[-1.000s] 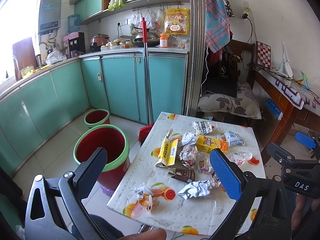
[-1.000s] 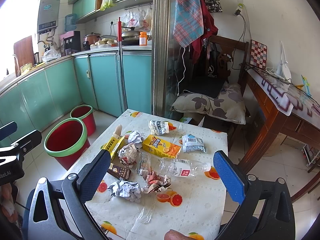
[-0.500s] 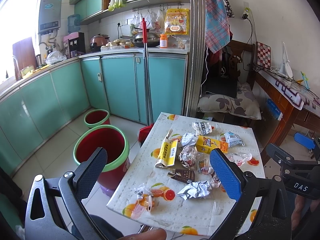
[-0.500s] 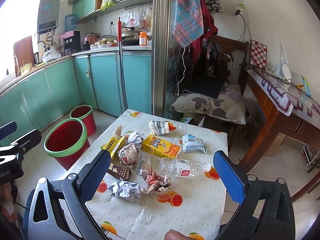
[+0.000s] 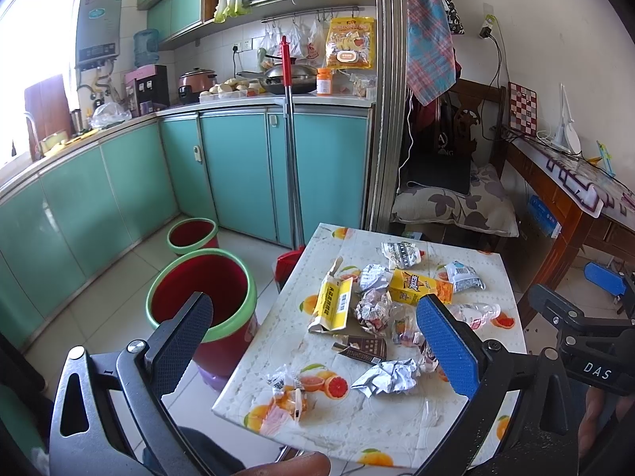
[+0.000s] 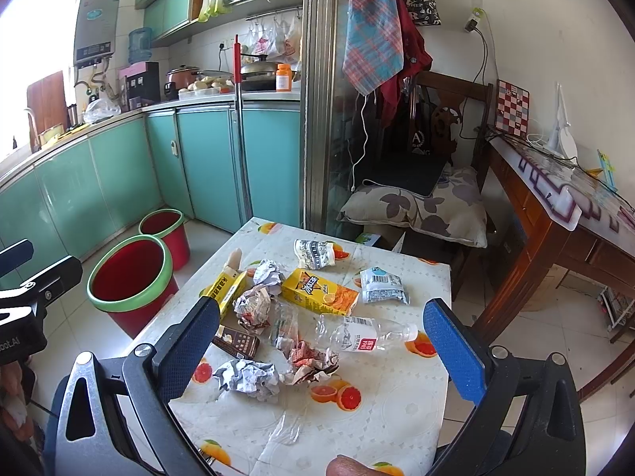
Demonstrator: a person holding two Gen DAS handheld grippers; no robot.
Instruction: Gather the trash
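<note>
Trash lies on a small table with an orange-print cloth (image 5: 381,432) (image 6: 397,408): a yellow carton (image 5: 332,304) (image 6: 226,290), an orange juice box (image 6: 319,291) (image 5: 416,285), a clear plastic bottle (image 6: 365,335), crumpled foil (image 5: 385,377) (image 6: 248,377), a brown box (image 5: 363,347) (image 6: 237,343) and several wrappers. A red bin with a green rim (image 5: 202,301) (image 6: 129,277) stands left of the table. My left gripper (image 5: 313,337) and right gripper (image 6: 321,337) are both open and empty, held above the table's near edge.
A smaller red bin (image 5: 193,235) stands behind the large one. A red-handled mop (image 5: 289,139) leans on teal cabinets. A wooden chair with a cushion (image 6: 420,206) is behind the table, a wooden desk (image 6: 555,206) to the right.
</note>
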